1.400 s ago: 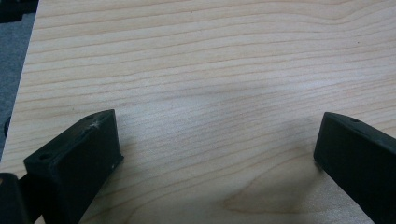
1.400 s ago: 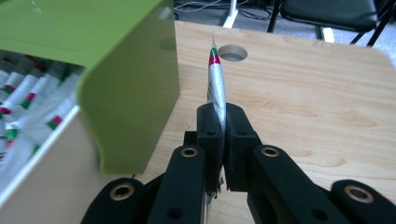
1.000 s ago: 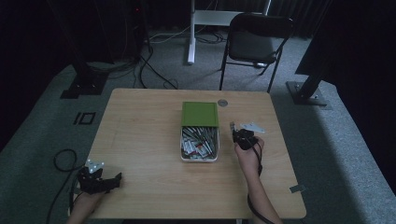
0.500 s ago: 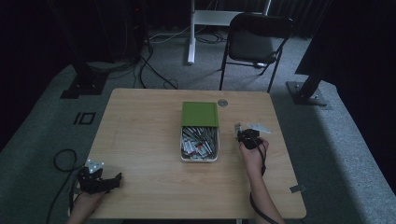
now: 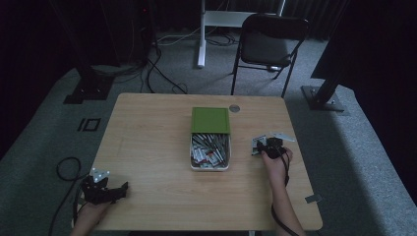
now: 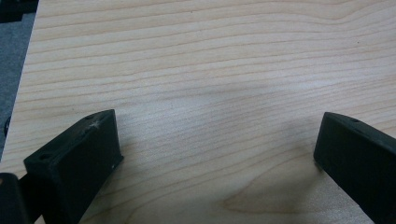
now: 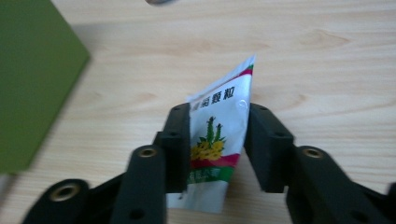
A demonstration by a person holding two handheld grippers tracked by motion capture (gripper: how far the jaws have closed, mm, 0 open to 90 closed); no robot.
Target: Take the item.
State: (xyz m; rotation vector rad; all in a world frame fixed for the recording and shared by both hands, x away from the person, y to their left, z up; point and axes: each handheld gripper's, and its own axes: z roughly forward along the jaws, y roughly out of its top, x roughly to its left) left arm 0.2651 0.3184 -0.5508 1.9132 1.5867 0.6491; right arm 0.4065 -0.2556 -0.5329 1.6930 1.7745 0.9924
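High view: I see a white rectangular tray [image 5: 193, 157] at the middle of the pale wooden table [image 5: 147, 147] — it holds a heap of small printed sachets [image 5: 210, 150], and its green lid [image 5: 210, 120] covers the far half. My right gripper [image 5: 259, 146] lies just right of the tray; its jaws have just been opening, and a white sachet with a cactus print [image 7: 217, 140] stands between them, the right pad apart from it. My left gripper [image 6: 217, 154] rests wide open over bare wood — holding nothing.
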